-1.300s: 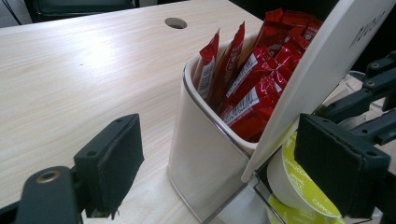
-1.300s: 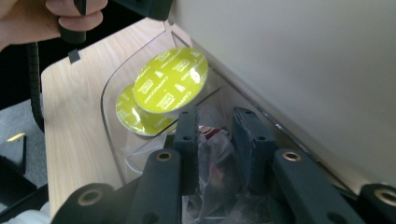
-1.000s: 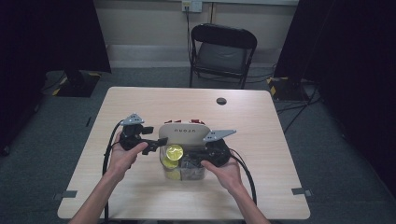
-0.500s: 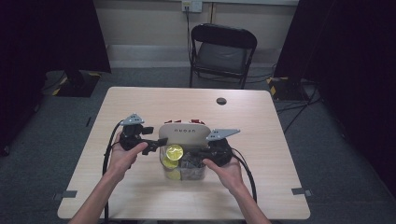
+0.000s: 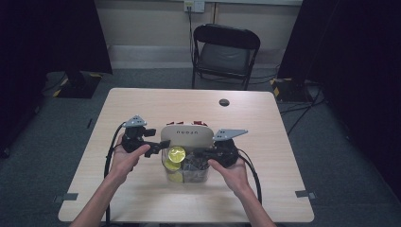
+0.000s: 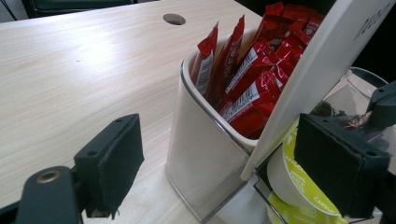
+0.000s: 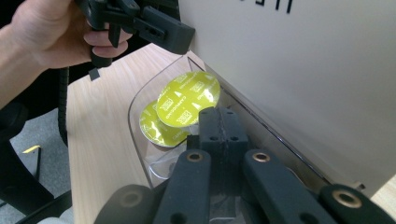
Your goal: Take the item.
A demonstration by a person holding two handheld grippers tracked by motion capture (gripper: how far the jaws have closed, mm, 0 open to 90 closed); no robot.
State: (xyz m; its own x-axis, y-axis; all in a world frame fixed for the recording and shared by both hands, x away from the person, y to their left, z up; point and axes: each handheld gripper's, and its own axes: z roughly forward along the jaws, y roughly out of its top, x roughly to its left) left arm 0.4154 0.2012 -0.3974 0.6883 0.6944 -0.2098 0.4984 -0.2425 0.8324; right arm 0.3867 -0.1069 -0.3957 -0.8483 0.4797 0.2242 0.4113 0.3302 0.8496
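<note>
A white organiser (image 6: 196, 154) stands mid-table with its white lid (image 5: 187, 135) tilted up. Its back bin holds red sachets (image 6: 247, 79); its clear front bin (image 5: 189, 177) holds yellow-green capsules (image 7: 187, 100) and some dark items. My left gripper (image 5: 158, 146) is at the organiser's left side, open wide, with the box corner and the lid's edge between its jaws (image 6: 224, 170). One left fingertip (image 7: 163, 30) sits at the lid's corner. My right gripper (image 5: 196, 152) reaches from the right into the clear bin, shut (image 7: 219, 126) just behind the top capsule, with nothing visible between its pads.
A round black cable hole (image 5: 224, 102) lies in the table's far part. A black folding chair (image 5: 226, 52) stands beyond the far edge. Cables trail from both grippers toward the near edge. Bare tabletop (image 5: 142, 109) surrounds the organiser.
The right hand has shifted very slightly at the clear bin. The left gripper and the raised lid have held still.
</note>
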